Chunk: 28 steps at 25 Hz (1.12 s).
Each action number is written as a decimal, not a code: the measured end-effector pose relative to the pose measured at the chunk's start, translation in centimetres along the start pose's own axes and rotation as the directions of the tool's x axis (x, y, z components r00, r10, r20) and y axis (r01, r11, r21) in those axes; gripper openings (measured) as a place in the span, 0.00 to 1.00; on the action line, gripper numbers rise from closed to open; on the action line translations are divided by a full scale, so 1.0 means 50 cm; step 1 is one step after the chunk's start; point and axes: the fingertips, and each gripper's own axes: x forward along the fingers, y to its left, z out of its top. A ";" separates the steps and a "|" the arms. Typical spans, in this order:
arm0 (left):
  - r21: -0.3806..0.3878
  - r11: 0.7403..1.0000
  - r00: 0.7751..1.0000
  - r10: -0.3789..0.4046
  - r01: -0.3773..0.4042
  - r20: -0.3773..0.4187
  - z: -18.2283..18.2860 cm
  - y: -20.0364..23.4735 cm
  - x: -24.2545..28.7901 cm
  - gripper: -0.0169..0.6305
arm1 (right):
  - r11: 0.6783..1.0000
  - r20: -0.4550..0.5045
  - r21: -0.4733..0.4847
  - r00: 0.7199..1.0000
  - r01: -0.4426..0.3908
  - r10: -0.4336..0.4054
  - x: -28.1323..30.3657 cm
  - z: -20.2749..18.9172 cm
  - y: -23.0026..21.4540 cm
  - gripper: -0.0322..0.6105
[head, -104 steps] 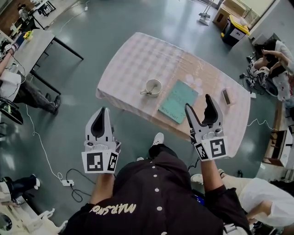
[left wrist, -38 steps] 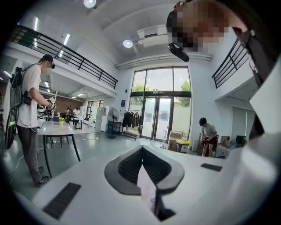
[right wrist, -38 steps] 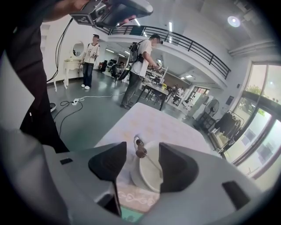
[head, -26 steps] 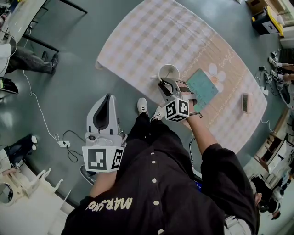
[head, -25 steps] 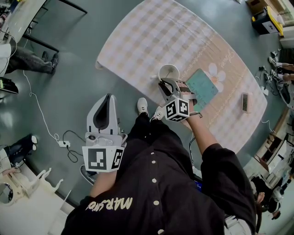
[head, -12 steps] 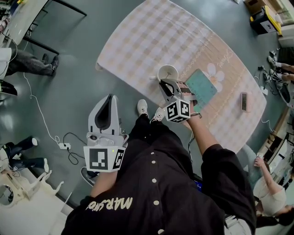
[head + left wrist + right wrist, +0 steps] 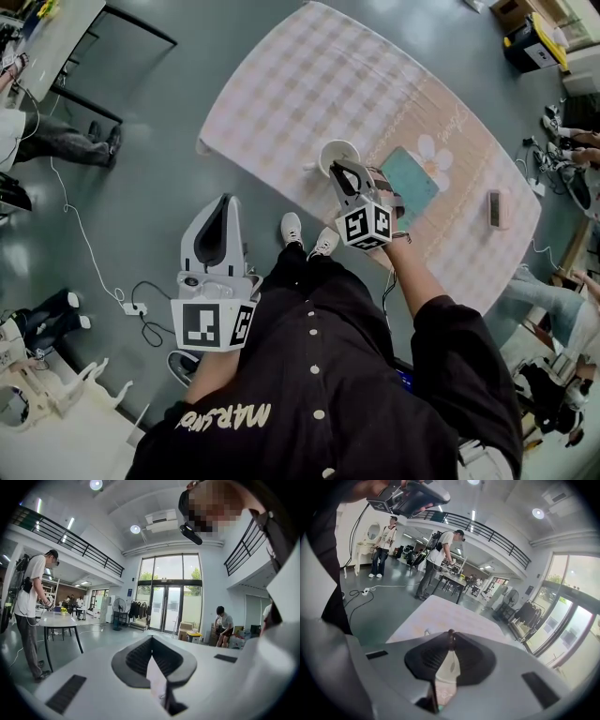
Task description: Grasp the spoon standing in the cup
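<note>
Jaws of the right gripper (image 7: 450,644) are closing on the dark handle tip of the spoon (image 7: 450,634), a detail only the right gripper view catches. The head view hides the spoon but places the cup (image 7: 330,150) at the near edge of the table (image 7: 319,75), beside a green book (image 7: 412,183). The left gripper (image 7: 151,641), jaws together and empty, hangs off the table.
</note>
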 end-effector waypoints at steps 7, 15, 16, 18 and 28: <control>0.010 1.000 1.000 -0.015 0.015 0.022 0.021 -0.006 0.007 0.04 | 0.986 0.025 0.169 1.000 0.007 -0.011 -0.029 0.027 -0.040 0.12; 0.022 0.999 0.998 -0.045 0.044 0.054 0.045 -0.017 0.023 0.04 | 0.938 0.074 0.342 0.994 0.049 -0.079 -0.099 0.090 -0.113 0.12; 0.023 0.999 0.997 -0.049 0.048 0.057 0.048 -0.020 0.024 0.04 | 0.932 0.086 0.358 0.992 0.053 -0.089 -0.111 0.100 -0.122 0.12; 0.024 0.998 0.996 -0.057 0.056 0.065 0.052 -0.024 0.026 0.04 | 0.920 0.114 0.387 0.987 0.061 -0.113 -0.135 0.123 -0.142 0.12; 0.046 0.996 0.992 -0.081 0.077 0.096 0.076 -0.031 0.039 0.04 | 0.851 0.208 0.510 0.943 0.123 -0.260 -0.277 0.211 -0.246 0.12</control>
